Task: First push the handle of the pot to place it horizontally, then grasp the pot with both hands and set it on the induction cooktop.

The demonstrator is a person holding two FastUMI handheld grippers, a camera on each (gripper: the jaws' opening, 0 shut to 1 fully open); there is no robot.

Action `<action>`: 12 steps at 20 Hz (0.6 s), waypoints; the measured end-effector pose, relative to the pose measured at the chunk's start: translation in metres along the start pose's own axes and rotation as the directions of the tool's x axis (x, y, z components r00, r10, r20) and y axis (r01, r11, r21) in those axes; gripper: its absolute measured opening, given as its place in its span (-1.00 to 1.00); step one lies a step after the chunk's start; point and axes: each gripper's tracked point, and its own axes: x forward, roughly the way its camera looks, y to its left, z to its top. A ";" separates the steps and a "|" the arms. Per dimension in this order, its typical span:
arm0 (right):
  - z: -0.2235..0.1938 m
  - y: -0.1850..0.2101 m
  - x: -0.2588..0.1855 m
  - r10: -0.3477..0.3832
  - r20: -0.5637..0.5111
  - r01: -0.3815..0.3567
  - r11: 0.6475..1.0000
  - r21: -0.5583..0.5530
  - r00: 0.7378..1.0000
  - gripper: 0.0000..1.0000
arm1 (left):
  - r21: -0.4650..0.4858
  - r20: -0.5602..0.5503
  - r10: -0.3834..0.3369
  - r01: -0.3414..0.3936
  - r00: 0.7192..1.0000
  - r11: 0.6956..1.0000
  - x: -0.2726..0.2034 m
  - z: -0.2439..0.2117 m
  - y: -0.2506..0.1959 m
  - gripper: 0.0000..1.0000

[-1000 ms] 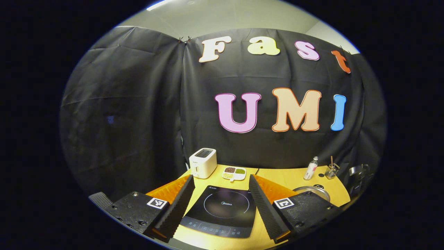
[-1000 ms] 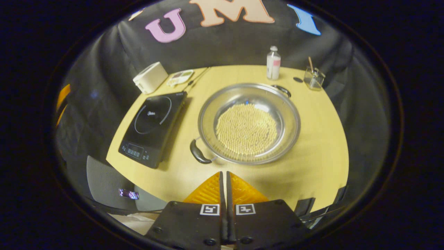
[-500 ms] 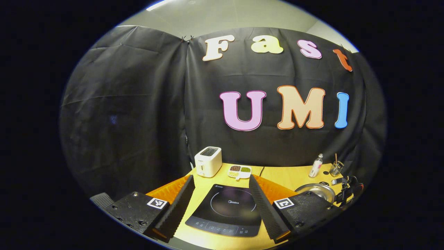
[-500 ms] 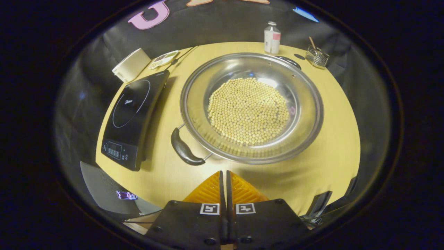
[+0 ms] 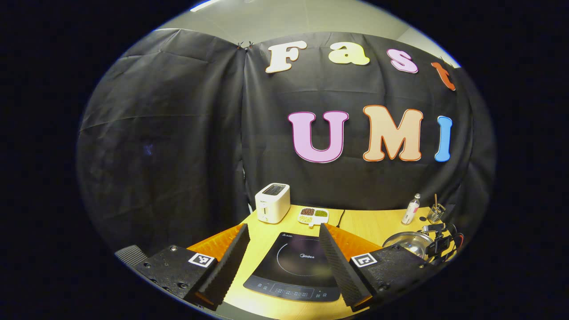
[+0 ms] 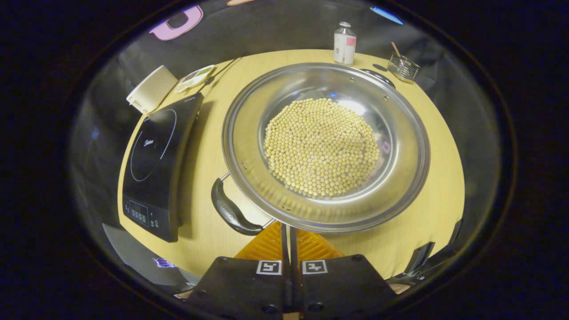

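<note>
The pot [image 6: 326, 146], holding a layer of pale beans [image 6: 321, 146], sits on the table [image 6: 209, 155] just right of the induction cooktop [image 6: 155, 166]. The right gripper [image 6: 289, 233], fingers pressed together on nothing, sits by the pot's near rim, beside the black handle [image 6: 231, 215] (angled toward the cooktop). The left gripper [image 5: 284, 255] hangs wide open, holding nothing, above the cooktop's near edge.

Left gripper [image 5: 284, 249] held level with its fingers spread wide apart, right gripper [image 6: 289, 238] tilted steeply downward, its fingers pressed together with nothing between them
</note>
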 end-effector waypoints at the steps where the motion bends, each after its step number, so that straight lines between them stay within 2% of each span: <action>1: 0.002 0.005 0.001 -0.002 0.001 0.002 1.000 -0.001 1.000 -1.00 | -0.005 -0.001 -0.005 0.005 1.000 1.000 0.002 -0.002 0.000 0.86; 2: 0.004 0.012 0.002 -0.001 0.002 0.001 1.000 0.002 1.000 -0.94 | -0.008 -0.003 -0.010 0.010 1.000 1.000 0.003 -0.002 0.002 0.86; 3: 0.007 0.017 0.004 0.001 0.004 -0.001 1.000 0.010 1.000 -1.00 | -0.009 -0.004 -0.014 0.014 1.000 1.000 0.005 -0.003 0.002 0.86; 4: 0.010 0.024 0.006 0.005 0.005 -0.005 1.000 0.024 1.000 -0.94 | -0.010 -0.004 -0.017 0.017 1.000 1.000 0.006 -0.005 0.004 0.86; 5: 0.015 0.031 0.007 0.014 0.005 -0.014 0.999 0.040 1.000 -1.00 | -0.010 -0.008 -0.020 0.020 1.000 1.000 0.007 -0.006 0.006 0.92; 6: 0.020 0.037 0.011 0.020 0.004 -0.020 0.998 0.054 1.000 -1.00 | -0.010 -0.013 -0.021 0.021 1.000 1.000 0.008 -0.009 0.006 0.86; 7: 0.025 0.043 0.012 0.020 0.006 -0.020 0.998 0.068 1.000 -1.00 | -0.011 -0.017 -0.024 0.024 1.000 1.000 0.008 -0.009 0.008 0.92; 12: 0.050 0.072 0.017 0.025 0.031 -0.028 0.995 0.096 0.999 -1.00 | -0.022 -0.047 -0.024 0.023 0.999 0.999 0.010 -0.021 0.014 0.92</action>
